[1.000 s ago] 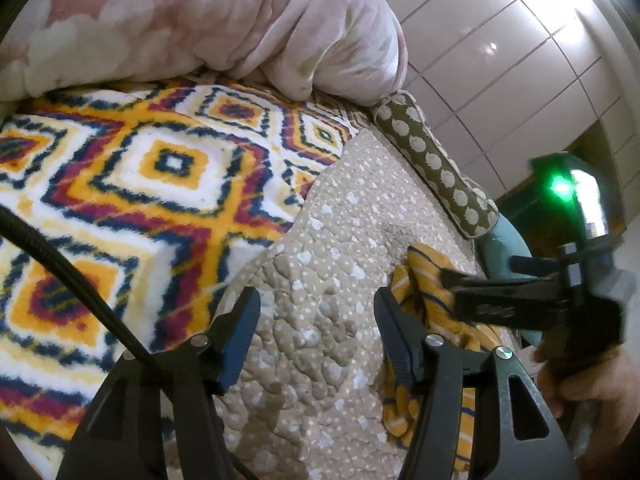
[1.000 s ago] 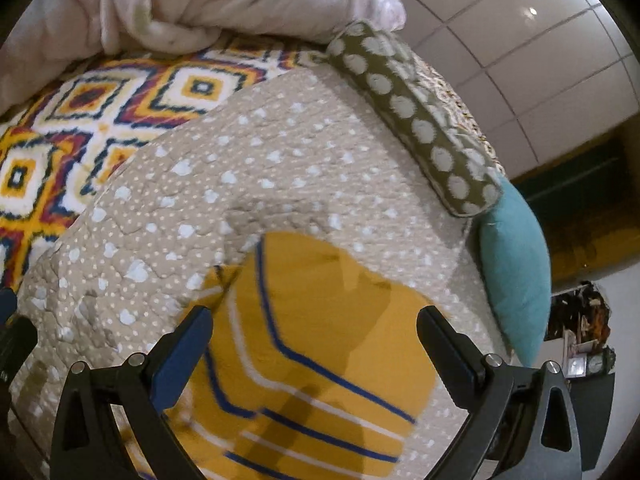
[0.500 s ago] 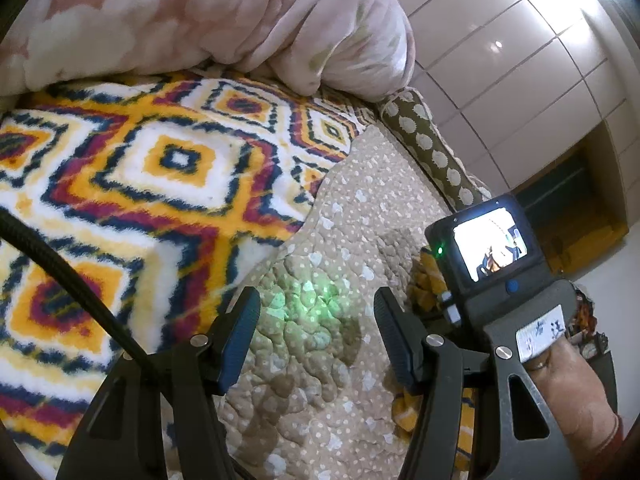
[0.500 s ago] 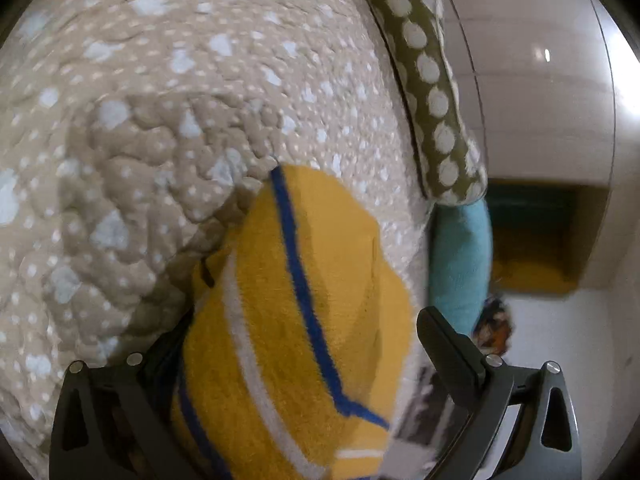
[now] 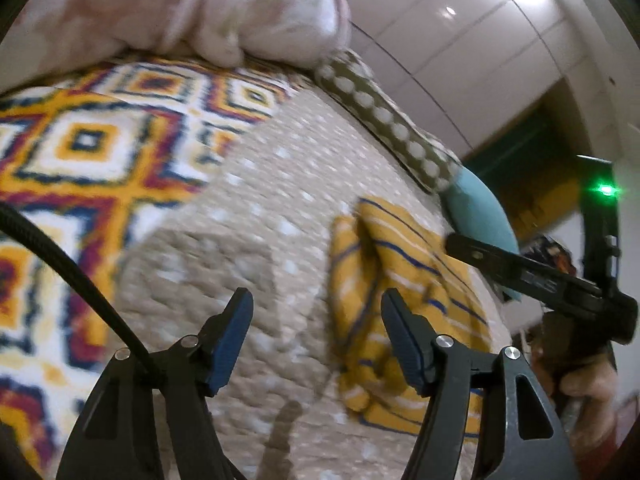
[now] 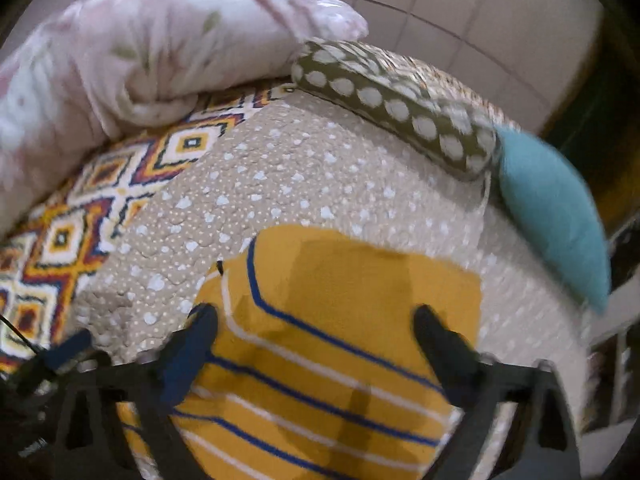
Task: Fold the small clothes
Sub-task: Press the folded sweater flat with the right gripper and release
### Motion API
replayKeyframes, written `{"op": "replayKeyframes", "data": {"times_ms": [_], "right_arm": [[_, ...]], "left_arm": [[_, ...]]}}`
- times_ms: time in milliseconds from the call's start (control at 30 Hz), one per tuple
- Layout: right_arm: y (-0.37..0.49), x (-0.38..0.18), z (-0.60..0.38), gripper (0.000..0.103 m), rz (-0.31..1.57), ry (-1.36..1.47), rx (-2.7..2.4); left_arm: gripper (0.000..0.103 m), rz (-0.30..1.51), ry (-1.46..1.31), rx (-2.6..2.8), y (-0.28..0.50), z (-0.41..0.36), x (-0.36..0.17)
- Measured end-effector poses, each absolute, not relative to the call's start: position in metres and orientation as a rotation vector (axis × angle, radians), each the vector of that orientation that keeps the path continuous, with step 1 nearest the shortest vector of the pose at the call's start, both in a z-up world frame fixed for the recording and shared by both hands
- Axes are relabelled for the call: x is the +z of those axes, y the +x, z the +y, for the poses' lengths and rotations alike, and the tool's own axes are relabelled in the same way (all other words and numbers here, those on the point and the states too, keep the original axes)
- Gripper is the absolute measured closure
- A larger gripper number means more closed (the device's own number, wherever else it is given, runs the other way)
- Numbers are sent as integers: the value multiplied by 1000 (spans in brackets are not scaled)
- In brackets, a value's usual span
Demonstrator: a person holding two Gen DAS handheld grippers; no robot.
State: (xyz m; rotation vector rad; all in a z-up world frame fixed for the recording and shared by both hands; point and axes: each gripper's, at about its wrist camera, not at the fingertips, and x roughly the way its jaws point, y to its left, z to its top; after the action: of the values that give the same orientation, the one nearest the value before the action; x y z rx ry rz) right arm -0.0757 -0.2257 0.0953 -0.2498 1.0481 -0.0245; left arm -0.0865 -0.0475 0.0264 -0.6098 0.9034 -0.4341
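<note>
Mustard-yellow striped garment, crossed with blue and white lines, lies on the beige dotted quilt near the bed's right-hand side, partly folded over itself with a rumpled bunch along its left edge in my left wrist view. I count one garment only, and no basket or box anywhere I can see. My right gripper hangs over the garment with its jaws closing; the cloth lies under and between them, but neither pad presses on it that I can make out through the blur. My left gripper sits over bare quilt just left of the garment, jaws opening, nothing between them; its right finger overlaps the garment's edge in the picture, though I cannot tell whether it touches. Beyond the garment the quilt is bounded by one olive bolster with white dots and one teal cushion, which touch end to end. To the left runs a bright diamond-patterned blanket, with a pink floral duvet heaped at the far end. Open quilt remains between the garment and the bolster.
</note>
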Motion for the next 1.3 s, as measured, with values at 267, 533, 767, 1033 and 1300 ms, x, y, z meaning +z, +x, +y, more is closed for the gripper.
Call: {"op": "replayKeyframes", "data": {"times_ms": [267,533,767,1033,1300], "right_arm": [[-64,50,-242,76,1168,77,122],[-57,34,-206,72,1175,8,155],[-79,88,-217,67,1019,79,234],[-68,40,-205,85,1187,47,216],[-66,38,-204,83,1183,261,375]], "left_arm": [[86,1048,-568,-497,-88,-83,6],[86,1087,-631,-476,-92,-70,-2],[87,1066,-648,-496,-94,-53,10],[86,1034,-661,-393,-89,-27,12],[55,976,-630,-382,-91,-32,21]]}}
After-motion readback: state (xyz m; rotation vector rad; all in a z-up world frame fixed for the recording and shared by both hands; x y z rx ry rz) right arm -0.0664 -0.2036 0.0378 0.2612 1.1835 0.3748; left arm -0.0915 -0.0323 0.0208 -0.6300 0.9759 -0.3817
